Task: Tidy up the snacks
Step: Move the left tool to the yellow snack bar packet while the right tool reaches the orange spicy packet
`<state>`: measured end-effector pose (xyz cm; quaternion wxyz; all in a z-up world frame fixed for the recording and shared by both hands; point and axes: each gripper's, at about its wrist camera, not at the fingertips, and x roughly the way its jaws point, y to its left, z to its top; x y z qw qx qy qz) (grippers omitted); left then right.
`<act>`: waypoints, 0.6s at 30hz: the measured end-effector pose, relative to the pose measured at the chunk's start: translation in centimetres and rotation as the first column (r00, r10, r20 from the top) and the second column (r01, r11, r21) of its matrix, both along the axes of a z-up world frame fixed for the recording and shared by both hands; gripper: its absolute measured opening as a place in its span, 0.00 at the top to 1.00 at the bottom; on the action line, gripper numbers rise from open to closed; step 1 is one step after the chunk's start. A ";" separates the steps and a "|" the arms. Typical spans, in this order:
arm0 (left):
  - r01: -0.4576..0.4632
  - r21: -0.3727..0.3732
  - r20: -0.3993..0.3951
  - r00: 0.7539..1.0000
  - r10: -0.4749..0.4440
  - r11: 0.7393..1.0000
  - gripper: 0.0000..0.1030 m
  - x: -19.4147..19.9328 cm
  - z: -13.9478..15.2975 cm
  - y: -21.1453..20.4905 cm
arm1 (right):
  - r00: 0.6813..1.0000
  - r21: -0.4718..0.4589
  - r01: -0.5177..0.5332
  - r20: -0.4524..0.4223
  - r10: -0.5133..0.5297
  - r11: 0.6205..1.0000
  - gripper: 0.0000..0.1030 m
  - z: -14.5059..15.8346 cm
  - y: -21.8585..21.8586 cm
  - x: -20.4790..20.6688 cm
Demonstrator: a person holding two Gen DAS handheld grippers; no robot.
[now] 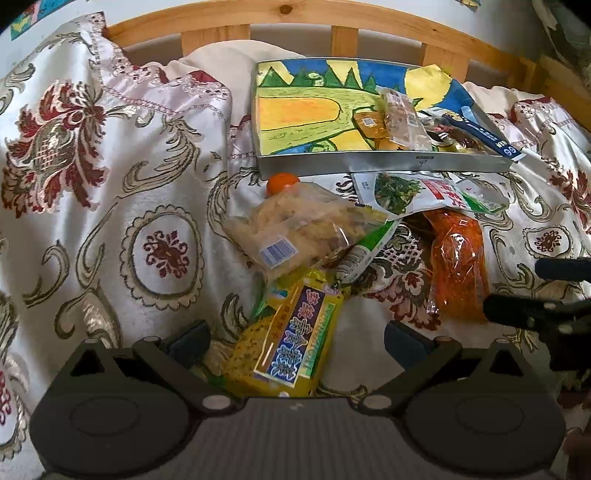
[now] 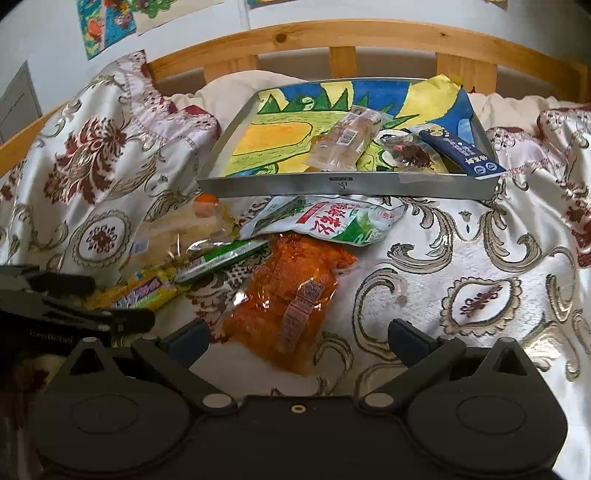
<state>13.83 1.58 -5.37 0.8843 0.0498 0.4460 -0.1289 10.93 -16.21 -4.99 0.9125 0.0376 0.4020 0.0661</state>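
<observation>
While your left gripper hangs wide open over the bedspread, gripping nothing, the yellow packet lies directly between its spread fingers. Your right gripper is just as wide open and empty, with the near end of the orange packet lying between its fingers. Just past the yellow packet you have a clear bag of pale crisps, with a slim green-and-white packet tucked beside it. Further on lies a white and green pouch, overlapping the far end of the orange packet, and a small orange fruit sits against the tray's front wall. Beyond that, the metal tray holds a clear packet of biscuits, a dark snack bag and a blue box propped over its right corner. A wooden bed rail runs behind.
</observation>
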 end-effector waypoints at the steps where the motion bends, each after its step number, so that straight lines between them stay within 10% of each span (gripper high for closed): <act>1: 0.007 0.002 0.000 1.000 -0.007 1.000 0.01 0.1 -0.1 0.0 | 1.000 -0.002 0.006 0.001 -0.006 1.000 0.01 0.0 0.1 0.2; 12: 0.047 0.013 0.025 0.999 -0.048 0.999 0.03 0.7 -0.9 0.0 | 0.999 0.003 0.032 -0.012 -0.032 0.999 0.01 -1.0 1.3 3.8; 18: 0.076 0.014 0.016 0.997 -0.076 0.997 0.21 1.0 -1.4 0.2 | 0.998 -0.033 0.050 -0.043 -0.052 0.998 0.06 -2.2 2.4 6.0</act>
